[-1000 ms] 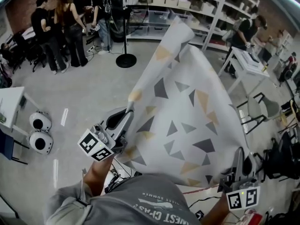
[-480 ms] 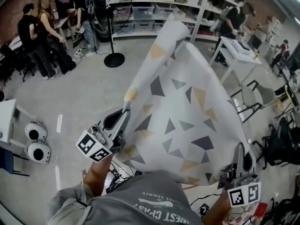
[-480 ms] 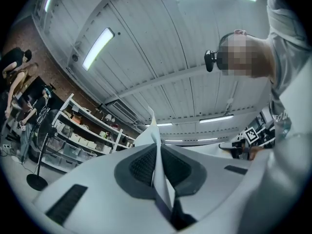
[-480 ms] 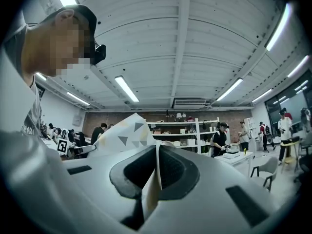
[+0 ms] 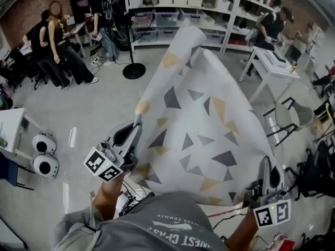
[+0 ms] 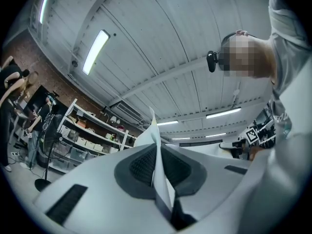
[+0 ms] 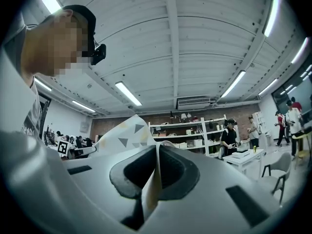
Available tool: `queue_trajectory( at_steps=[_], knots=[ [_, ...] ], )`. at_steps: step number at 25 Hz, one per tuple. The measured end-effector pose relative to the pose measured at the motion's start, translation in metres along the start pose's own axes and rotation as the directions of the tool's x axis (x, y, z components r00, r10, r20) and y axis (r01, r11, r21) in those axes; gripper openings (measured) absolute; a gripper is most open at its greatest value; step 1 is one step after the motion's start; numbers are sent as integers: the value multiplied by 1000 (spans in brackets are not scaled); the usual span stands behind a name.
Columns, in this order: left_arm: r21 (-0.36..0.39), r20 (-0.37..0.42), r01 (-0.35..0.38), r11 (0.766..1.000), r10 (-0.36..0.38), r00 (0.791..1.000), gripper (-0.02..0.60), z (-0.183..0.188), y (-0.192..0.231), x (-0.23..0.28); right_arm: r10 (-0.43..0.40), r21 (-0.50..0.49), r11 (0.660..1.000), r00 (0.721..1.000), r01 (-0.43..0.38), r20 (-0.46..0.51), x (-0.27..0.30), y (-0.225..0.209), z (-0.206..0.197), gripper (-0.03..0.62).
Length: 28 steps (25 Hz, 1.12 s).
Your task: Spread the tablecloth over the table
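Left hand-held gripper, right hand-held gripper pinch tablecloth (raised)

The raised tablecloth fills the space ahead, stretched between the left tool and the right tool. To its left the grey floor lies open as far as a fan stand and two round white devices. To its right, a white surface and a chair stand near, narrowing the way.

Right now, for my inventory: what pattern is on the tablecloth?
Tablecloth: pale, with grey and tan triangles; clearest in head view.
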<state>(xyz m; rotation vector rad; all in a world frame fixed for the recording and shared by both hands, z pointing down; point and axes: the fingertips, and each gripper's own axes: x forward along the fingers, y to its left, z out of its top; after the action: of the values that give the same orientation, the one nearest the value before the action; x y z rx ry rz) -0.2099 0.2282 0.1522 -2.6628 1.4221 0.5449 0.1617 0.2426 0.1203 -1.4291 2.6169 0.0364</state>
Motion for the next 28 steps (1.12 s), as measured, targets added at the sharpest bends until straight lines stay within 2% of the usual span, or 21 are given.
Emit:
queue_trajectory(
  at_steps=[4,7,10,14,20,28],
  knots=[
    [18,10,-35,999,35,999,21,-3,-3,0,43,0,999,999,-43,8,10,-9,-4,14],
    [30,20,-64,997,64,998,21,-14,-14,10,72,-2,997,997,-72,11,12,-32,-7,14],
    [32,20,-78,996,77,997,21,-24,-23,25,83,1,997,997,-83,8,13,-53,-8,13],
    [32,17,-90,995,90,996,21,-30,-24,28,94,3,996,996,-94,2,16,-59,-11,12],
    [23,-7,-95,995,95,995,20,-49,-20,36,88,20,996,996,-88,-8,20,-74,-26,13],
    [-12,-23,-43,999,43,999,20,-64,13,76,20,18,1000,1000,-20,-24,43,-87,-31,14]
  ],
)
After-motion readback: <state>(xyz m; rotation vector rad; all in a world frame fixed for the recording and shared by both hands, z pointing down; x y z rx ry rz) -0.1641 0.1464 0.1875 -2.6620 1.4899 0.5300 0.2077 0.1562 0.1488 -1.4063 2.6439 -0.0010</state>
